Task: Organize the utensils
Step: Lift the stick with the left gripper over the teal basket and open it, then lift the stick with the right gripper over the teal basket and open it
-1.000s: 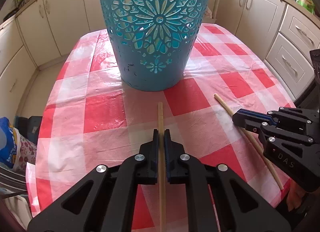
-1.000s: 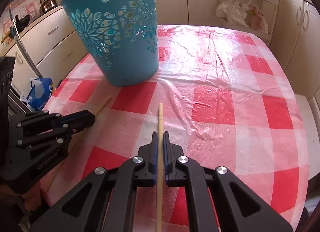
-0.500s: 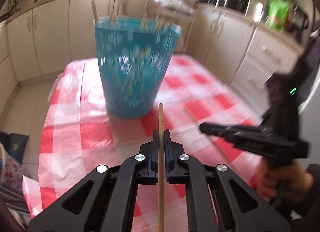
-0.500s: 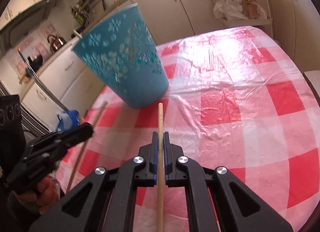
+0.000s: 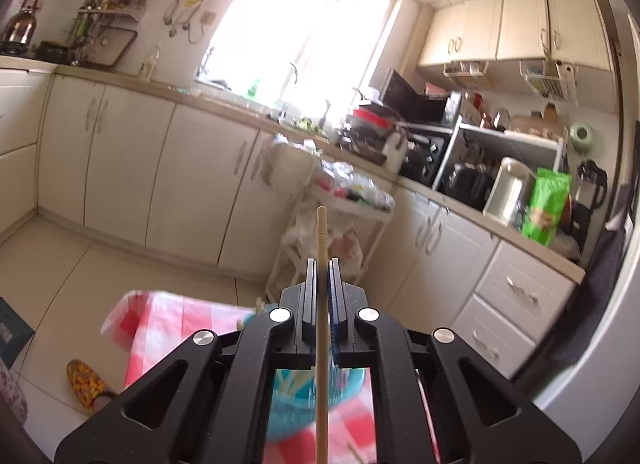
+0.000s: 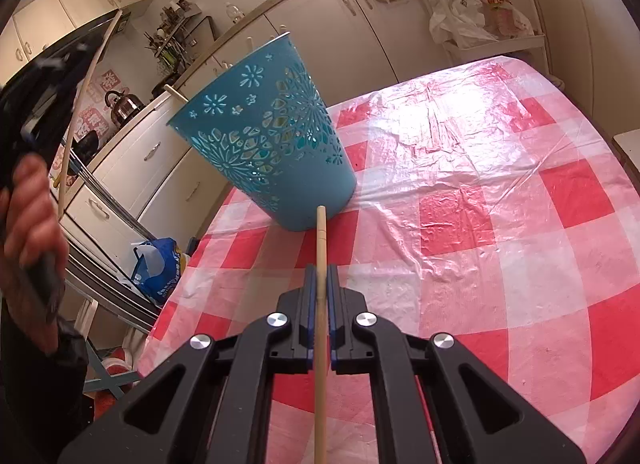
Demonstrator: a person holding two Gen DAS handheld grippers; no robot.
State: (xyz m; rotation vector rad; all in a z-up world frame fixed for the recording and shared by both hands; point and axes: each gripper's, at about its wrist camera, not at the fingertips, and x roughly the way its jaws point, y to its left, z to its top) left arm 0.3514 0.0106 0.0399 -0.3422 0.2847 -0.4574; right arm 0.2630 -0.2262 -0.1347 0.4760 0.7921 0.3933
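My left gripper (image 5: 321,268) is shut on a wooden chopstick (image 5: 321,240) and is raised high and tilted up toward the kitchen wall. The teal cut-out basket (image 5: 312,396) shows below it, behind the jaws. My right gripper (image 6: 321,274) is shut on a second chopstick (image 6: 321,240) that points at the base of the basket (image 6: 272,140), low over the checked tablecloth (image 6: 500,224). Several chopsticks stick out of the basket rim. The left gripper and its chopstick (image 6: 86,76) appear blurred at the far left of the right wrist view.
White cabinets (image 5: 160,176) and a cluttered counter (image 5: 500,192) ring the table. A wire trolley with bags (image 6: 480,8) stands beyond the table's far edge. A blue bag (image 6: 160,264) and a slipper (image 5: 86,384) lie on the floor on the left.
My left gripper has lifted its chopstick off the table and swung up above the basket. My right gripper has risen a little with its chopstick and stays near the basket.
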